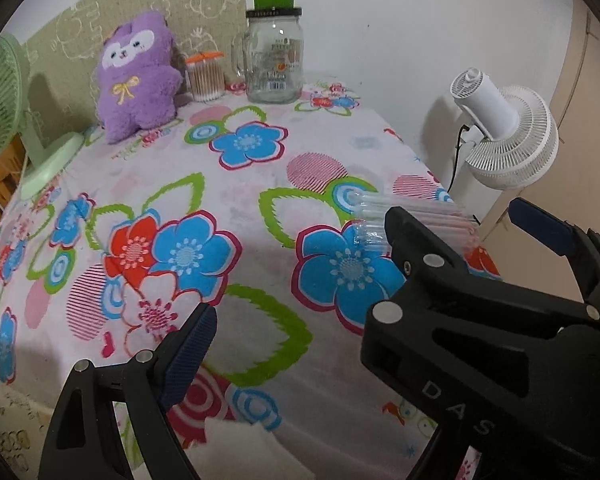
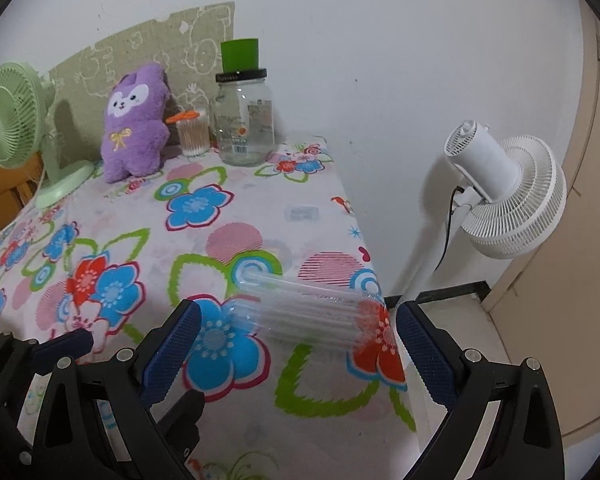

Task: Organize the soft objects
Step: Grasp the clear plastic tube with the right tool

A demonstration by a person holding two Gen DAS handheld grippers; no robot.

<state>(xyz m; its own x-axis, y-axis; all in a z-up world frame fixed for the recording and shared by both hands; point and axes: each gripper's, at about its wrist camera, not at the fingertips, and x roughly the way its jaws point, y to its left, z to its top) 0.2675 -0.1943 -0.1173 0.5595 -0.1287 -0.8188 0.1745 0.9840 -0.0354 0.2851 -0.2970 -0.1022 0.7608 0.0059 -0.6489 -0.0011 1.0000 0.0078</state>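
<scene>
A purple plush toy [image 1: 138,74] leans upright against the back wall at the far left of the flowered table [image 1: 236,208]; it also shows in the right wrist view [image 2: 134,124]. A clear pack of plastic tubes [image 2: 304,308] lies near the table's right edge, just ahead of my open right gripper [image 2: 296,344], between its fingers' line. In the left wrist view the pack [image 1: 416,220] is partly hidden behind the right gripper's body [image 1: 480,320]. My left gripper shows one finger [image 1: 192,352] low in the left wrist view; its other finger is hidden.
A glass jar with a green cup on top [image 1: 274,60] and a cotton swab jar [image 1: 205,76] stand at the back beside the toy. A green desk fan [image 1: 4,108] stands at the far left. A white floor fan [image 2: 508,196] stands right of the table.
</scene>
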